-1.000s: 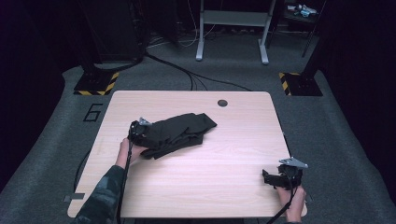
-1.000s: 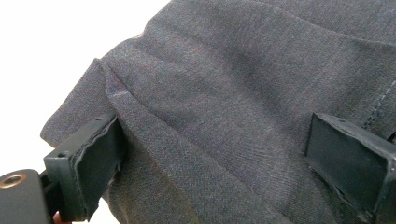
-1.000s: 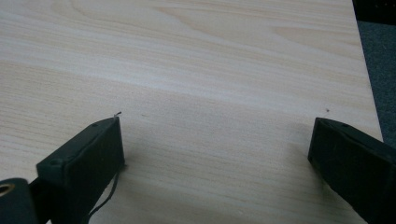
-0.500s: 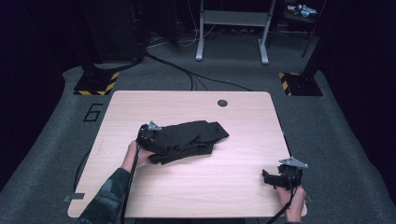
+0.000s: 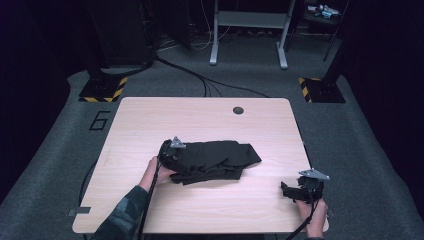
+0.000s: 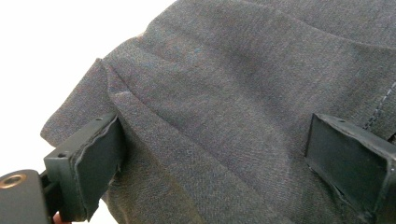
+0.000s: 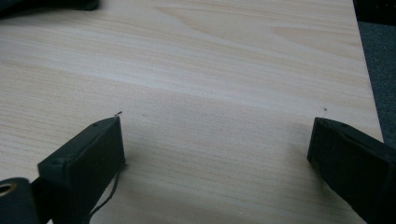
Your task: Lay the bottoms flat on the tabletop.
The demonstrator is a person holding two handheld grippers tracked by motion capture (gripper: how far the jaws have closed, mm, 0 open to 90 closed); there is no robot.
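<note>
L hand [image 5: 151,171] comes in from the near edge of the surface [image 5: 150,115], left of centre, holding the L claw [image 5: 170,150] at the left end of the dark garment [image 5: 220,157]. L gripper view: claw [image 6: 212,154] jaws wide apart, cloth [image 6: 233,93] lying between and under them; a raised fold sits just beside the left jaw. Jaws not pinched on the fabric, i.e. claw open, resting at/on the garment's edge.

Garment: dark grey/black, folded into a rough flat bundle, approx. mid-surface, long axis running left-right, slightly nearer the near edge than the far. Stitch line visible at right of L gripper view.

Round dark grommet hole [image 5: 238,110] in surface near far edge, right of centre, well apart from garment.

R claw [image 5: 289,191] at near right corner of surface, held by R hand [image 5: 312,215]; grey plate on top. Well apart from garment. R gripper view: claw [image 7: 215,149] jaws spread wide over bare wood, nothing between them, so open. Dark corner of garment [image 7: 51,4] at top left of that view.
</note>
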